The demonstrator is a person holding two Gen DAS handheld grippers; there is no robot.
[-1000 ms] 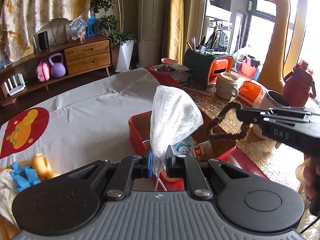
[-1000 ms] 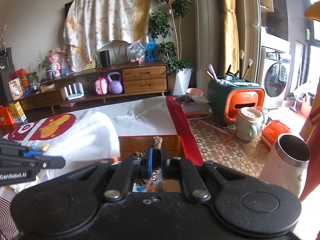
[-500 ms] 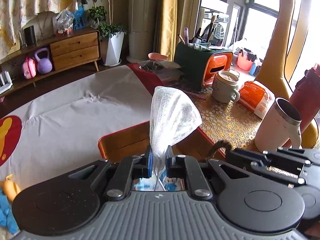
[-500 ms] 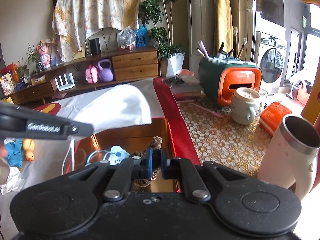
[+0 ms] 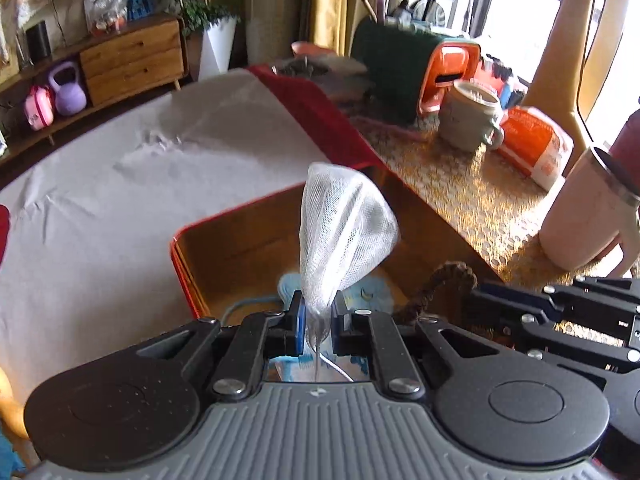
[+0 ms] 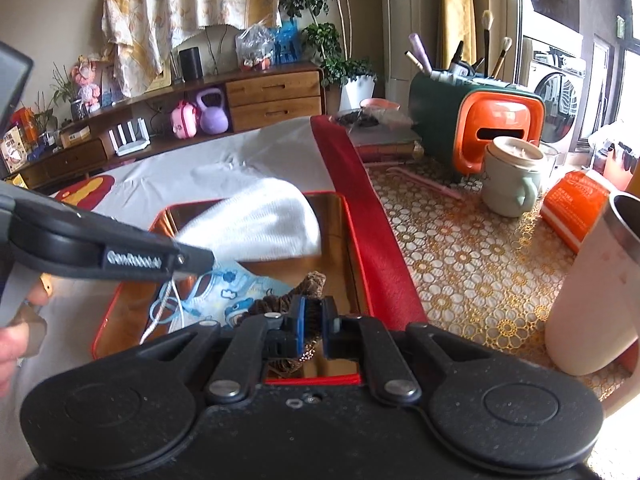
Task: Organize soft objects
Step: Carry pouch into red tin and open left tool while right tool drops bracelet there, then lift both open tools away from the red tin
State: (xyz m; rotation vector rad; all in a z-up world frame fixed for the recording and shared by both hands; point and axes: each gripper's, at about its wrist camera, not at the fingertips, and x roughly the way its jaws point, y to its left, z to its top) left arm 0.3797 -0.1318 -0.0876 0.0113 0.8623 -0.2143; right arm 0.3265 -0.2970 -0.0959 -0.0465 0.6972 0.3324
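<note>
My left gripper (image 5: 318,318) is shut on a white mesh pouch (image 5: 344,236) that stands up above its jaws, over the red tin box (image 5: 188,276). From the right wrist view the same pouch (image 6: 260,224) hangs out from the left gripper (image 6: 200,258) above the box (image 6: 362,248). My right gripper (image 6: 312,322) is shut on a brown braided hair tie (image 6: 296,292), low over the box's near right part. That hair tie (image 5: 444,280) also shows in the left wrist view beside the right gripper (image 5: 476,300). A blue patterned face mask (image 6: 216,292) lies in the box.
A white cloth (image 5: 132,184) with a red border (image 6: 372,220) covers the table. On the gold patterned mat (image 6: 472,240) stand a white tumbler (image 6: 592,296), a pale green mug (image 6: 510,182), an orange packet (image 6: 576,204) and a green-and-orange organiser (image 6: 476,120). A person's hand (image 6: 16,340) is at the left edge.
Both grippers have come down over the red tin box. The left one moved right with the mesh pouch; the box now fills more of both views.
</note>
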